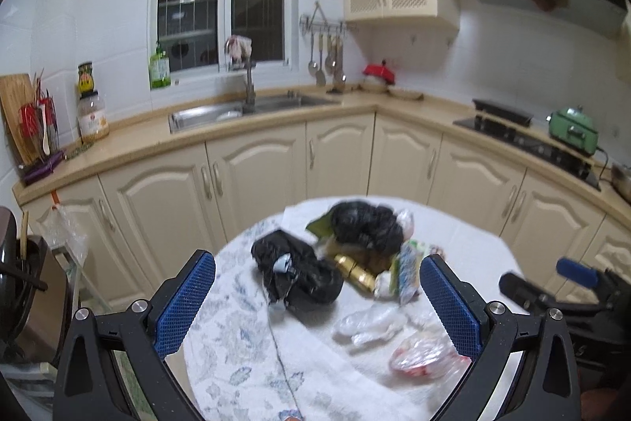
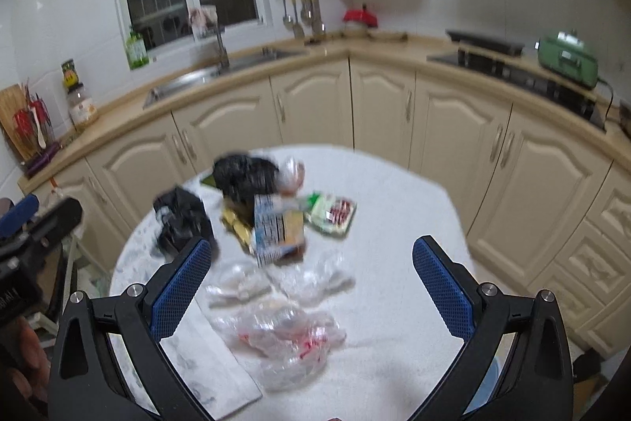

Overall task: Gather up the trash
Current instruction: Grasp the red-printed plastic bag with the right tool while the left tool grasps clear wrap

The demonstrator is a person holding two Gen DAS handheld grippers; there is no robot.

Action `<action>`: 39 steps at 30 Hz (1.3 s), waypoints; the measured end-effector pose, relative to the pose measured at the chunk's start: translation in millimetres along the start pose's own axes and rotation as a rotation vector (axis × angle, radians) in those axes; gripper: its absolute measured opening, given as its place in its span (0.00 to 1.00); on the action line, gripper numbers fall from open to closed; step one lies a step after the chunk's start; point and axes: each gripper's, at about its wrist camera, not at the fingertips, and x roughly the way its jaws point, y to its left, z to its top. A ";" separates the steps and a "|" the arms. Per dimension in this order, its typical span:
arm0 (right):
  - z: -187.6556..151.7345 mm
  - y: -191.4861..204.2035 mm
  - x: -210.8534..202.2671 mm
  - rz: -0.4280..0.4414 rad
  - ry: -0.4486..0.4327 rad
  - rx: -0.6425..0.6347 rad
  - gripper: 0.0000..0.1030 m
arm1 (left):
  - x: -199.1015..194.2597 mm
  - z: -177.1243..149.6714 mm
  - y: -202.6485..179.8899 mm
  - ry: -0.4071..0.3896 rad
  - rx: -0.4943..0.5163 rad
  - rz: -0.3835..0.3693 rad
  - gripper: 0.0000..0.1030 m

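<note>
Crinkled plastic on soft cloth, glossy kitchen behind.
You face a matt printed tablecloth (image 1: 236,362) strewn with crumpled black plastic bags (image 1: 295,275), clear glossy film wrappers (image 2: 284,342) and a shiny gold foil pack (image 1: 355,269); your gripper pads (image 1: 185,302) are blue, rough-textured rubber.

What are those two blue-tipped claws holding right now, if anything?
Nothing. The left gripper and the right gripper are both wide open above the table, with the trash lying loose on it.
</note>
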 end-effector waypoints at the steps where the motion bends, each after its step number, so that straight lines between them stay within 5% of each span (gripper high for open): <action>1: -5.8 -1.7 9.9 0.004 0.032 0.003 1.00 | 4.7 -1.6 0.1 0.009 0.001 0.002 0.99; 10: -51.1 5.6 73.6 0.079 0.251 -0.024 1.00 | 48.1 -21.1 1.6 0.149 -0.003 0.014 0.99; 17: -70.8 22.0 104.7 0.121 0.341 -0.096 0.94 | 76.7 -30.1 4.0 0.213 -0.003 0.015 0.99; 21: -75.7 23.3 111.4 0.136 0.361 -0.116 0.67 | 89.7 -34.6 4.3 0.237 -0.001 0.010 0.99; 25: -77.2 21.4 108.7 0.165 0.357 -0.122 0.57 | 100.3 -38.0 0.9 0.260 0.007 -0.005 0.99; 39: -67.5 -42.6 85.1 0.101 0.311 0.015 0.53 | 177.1 -47.0 -44.6 0.386 0.127 -0.108 0.99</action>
